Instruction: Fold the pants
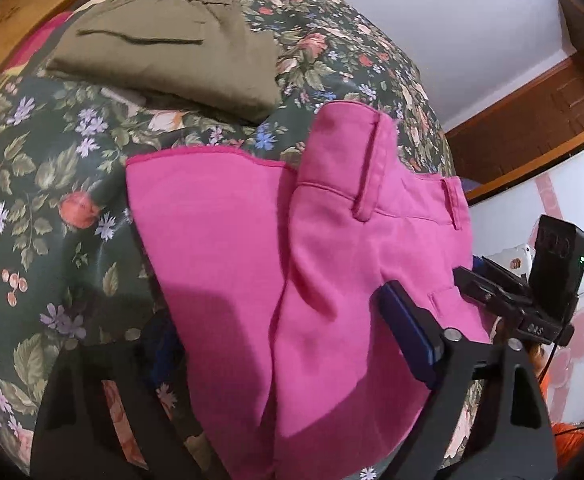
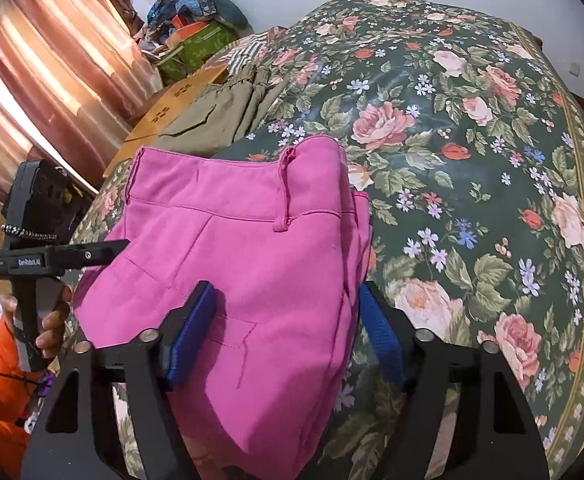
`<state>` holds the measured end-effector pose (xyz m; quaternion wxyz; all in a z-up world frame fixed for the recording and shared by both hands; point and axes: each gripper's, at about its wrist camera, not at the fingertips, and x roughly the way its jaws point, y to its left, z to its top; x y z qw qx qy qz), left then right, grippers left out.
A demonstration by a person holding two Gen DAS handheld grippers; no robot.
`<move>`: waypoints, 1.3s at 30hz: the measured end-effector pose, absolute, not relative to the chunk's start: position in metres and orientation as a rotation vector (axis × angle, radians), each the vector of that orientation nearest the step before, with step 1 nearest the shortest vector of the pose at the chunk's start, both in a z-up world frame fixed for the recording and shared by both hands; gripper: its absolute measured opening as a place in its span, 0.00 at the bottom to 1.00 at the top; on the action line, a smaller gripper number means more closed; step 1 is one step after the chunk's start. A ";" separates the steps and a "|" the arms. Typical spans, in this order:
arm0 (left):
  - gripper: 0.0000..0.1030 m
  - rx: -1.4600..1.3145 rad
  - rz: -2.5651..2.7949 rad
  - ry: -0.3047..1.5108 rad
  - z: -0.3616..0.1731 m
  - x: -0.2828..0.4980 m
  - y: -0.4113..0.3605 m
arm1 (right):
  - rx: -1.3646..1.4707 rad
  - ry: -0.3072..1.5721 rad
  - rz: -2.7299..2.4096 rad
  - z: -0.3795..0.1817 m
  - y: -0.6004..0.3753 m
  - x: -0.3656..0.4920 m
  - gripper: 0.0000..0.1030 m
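Blue pads [image 2: 190, 332] of the right gripper [image 2: 288, 336] sit nearest the lens, its jaws released and spread wide, with the folded pink pants [image 2: 244, 264] lying between them; one pad rests on the cloth at 9 o'clock, the other stands just beside the folded edge at 3 o'clock. In the left wrist view the pink pants [image 1: 292, 280] cover the middle of the left gripper [image 1: 292, 364]: one blue pad [image 1: 407, 336] shows at 4 o'clock against the cloth, the other finger is hidden under the fabric, so I cannot tell whether these jaws are clenched or released. The waistband with its belt loops points toward 12 o'clock in both views.

The left gripper [image 2: 64, 258] also shows at 9 o'clock in the right wrist view, gripped by a hand [image 2: 52, 320] curled around its handle.

The pants lie on a bed with a dark floral cover [image 2: 471, 160]. Folded olive trousers [image 1: 168, 48] rest at 11 o'clock, apart from the pink ones. Pink curtains [image 2: 40, 80] hang at 10 o'clock, a pale wall [image 1: 451, 20] at 1 o'clock.
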<state>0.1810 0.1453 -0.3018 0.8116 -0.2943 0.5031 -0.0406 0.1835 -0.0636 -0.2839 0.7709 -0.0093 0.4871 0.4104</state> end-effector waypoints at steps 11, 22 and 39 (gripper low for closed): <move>0.39 -0.489 -0.077 1.015 -0.272 0.167 0.132 | -0.019 1.005 0.876 -0.270 -0.068 0.178 0.23; 0.29 -0.385 -0.066 0.908 -0.230 0.158 0.128 | -0.032 0.891 0.882 -0.234 -0.064 0.161 0.14; 0.29 -0.325 0.013 0.754 -0.165 0.187 0.210 | -0.028 0.695 0.964 -0.169 0.002 0.175 0.13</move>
